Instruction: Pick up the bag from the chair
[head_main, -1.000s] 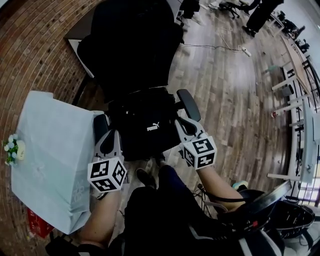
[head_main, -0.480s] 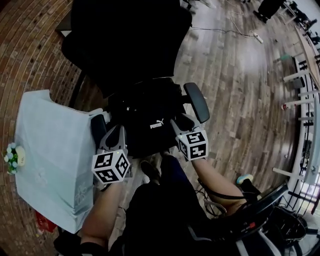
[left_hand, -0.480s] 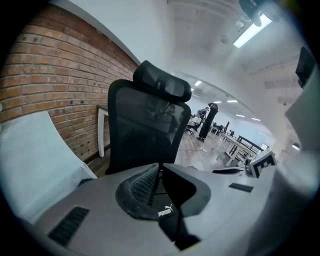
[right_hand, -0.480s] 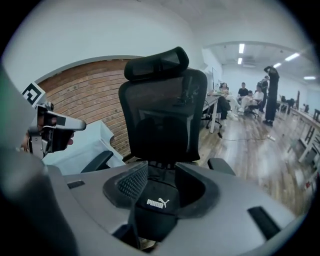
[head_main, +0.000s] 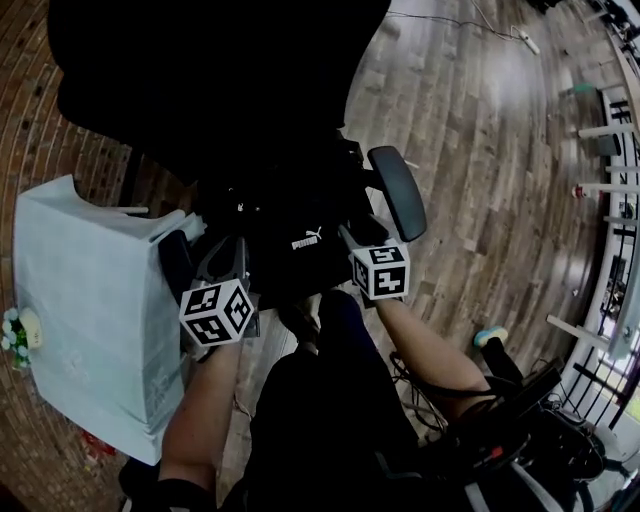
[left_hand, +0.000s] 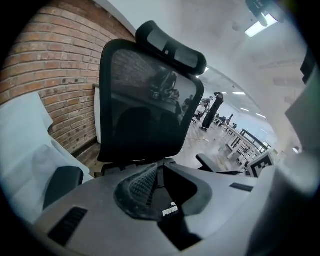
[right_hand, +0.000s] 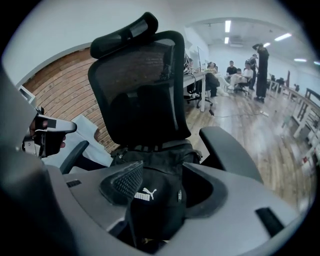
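Note:
A black bag (head_main: 300, 215) with a white Puma logo lies on the seat of a black mesh office chair (head_main: 220, 70). My left gripper (head_main: 230, 252) is at the bag's front left edge, its jaws open. In the left gripper view the bag (left_hand: 172, 197) fills the gap between them. My right gripper (head_main: 348, 238) is at the bag's front right, beside the right armrest (head_main: 397, 190), and is also open. In the right gripper view the bag's (right_hand: 152, 165) logo end sits between the right gripper's (right_hand: 162, 187) jaws. Whether the pads touch the fabric is unclear.
A table under a pale blue cloth (head_main: 80, 290) stands close on the left, against the brick wall (head_main: 25, 130), with a small bunch of flowers (head_main: 14, 330) on it. The chair's left armrest (head_main: 174, 262) nearly touches the cloth. Wooden floor (head_main: 480, 150) extends to the right. People stand far off (right_hand: 260, 65).
Both grippers have moved forward to the bag's front edge. The head view has come closer, and the chair back now fills the top of it.

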